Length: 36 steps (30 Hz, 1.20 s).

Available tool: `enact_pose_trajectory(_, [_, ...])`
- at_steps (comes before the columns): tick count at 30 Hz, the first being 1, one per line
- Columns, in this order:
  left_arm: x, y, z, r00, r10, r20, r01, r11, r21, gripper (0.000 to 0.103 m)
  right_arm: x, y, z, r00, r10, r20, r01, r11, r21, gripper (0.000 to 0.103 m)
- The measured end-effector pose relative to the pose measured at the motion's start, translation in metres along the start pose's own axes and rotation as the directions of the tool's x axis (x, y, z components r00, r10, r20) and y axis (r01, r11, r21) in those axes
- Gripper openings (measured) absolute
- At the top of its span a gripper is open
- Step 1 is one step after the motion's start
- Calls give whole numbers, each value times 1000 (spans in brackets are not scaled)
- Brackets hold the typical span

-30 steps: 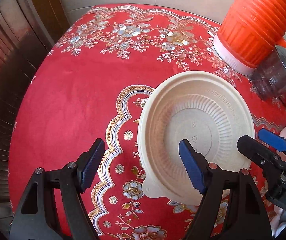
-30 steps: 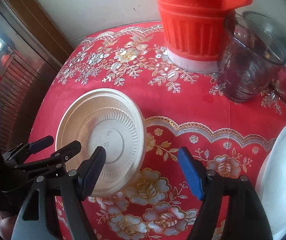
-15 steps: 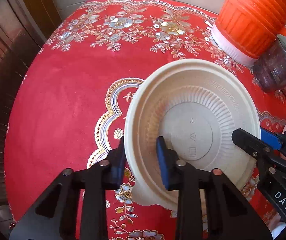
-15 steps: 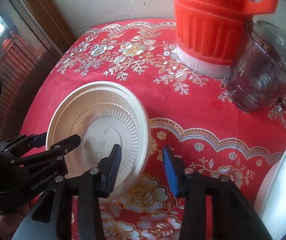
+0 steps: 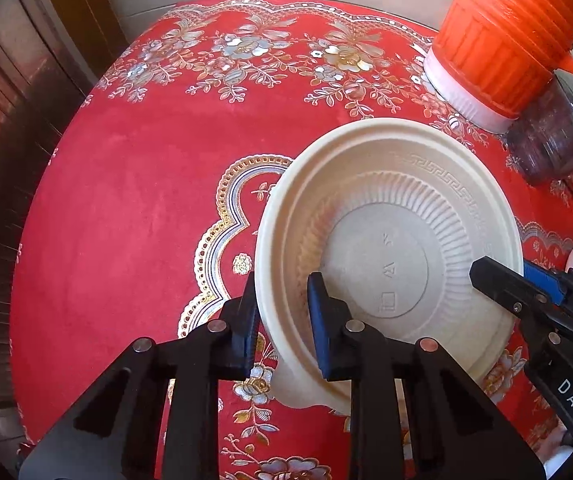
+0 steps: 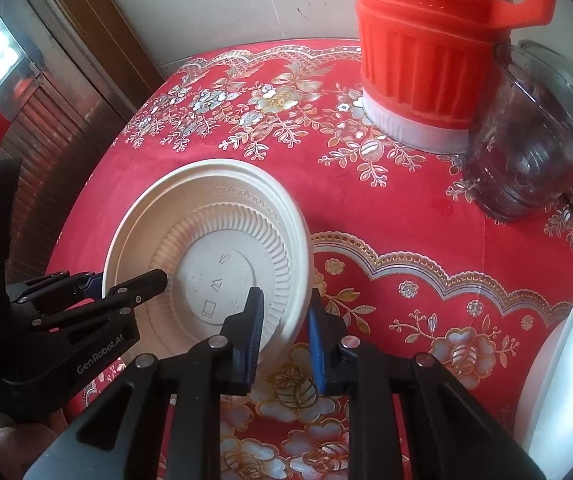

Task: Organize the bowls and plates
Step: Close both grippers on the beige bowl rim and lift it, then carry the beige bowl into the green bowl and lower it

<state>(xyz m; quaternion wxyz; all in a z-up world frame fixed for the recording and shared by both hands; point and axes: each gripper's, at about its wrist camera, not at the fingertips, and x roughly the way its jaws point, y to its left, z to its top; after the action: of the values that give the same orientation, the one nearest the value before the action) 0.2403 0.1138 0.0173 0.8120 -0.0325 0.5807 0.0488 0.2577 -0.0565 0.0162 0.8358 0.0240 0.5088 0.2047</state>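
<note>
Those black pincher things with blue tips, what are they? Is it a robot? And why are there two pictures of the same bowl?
No robot here. A person holds two hand tools called grippers, each with two fingers padded in blue. A small camera sits on each tool, looking along its fingers, so you get two pictures of one moment.

The left wrist picture comes from the left gripper. The right wrist picture comes from the right gripper. Each camera also sees the other tool off to one side.

Both grippers pinch the rim of the same cream bowl, one on each side. It looks tilted.

Below is a round table with a red flowered cloth. At the back stand an orange jug and a clear glass cup. Something white sits at the right edge.
</note>
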Motion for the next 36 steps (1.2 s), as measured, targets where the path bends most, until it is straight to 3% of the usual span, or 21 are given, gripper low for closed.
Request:
enact_pose_trajectory(9, [-6, 3, -8, 1000, -18, -10, 18, 1000, -2, 19, -10, -1, -13, 999, 45, 16, -45, 999, 10, 16])
enact_pose_trajectory(20, [-47, 7, -40, 999, -35, 23, 35, 999, -6, 19, -46, 16, -38, 998, 33, 59, -30, 998, -60, 16])
enact_pose_trajectory(27, [-89, 31, -73, 997, -8, 72, 11, 999, -42, 19, -76, 54, -59, 996, 59, 66, -49, 989, -141, 18])
enact_pose_trajectory(36, [-138, 80, -126, 990, 77, 117, -60, 988, -141, 19, -90, 115, -82, 991, 126, 39, -111, 958, -264, 20])
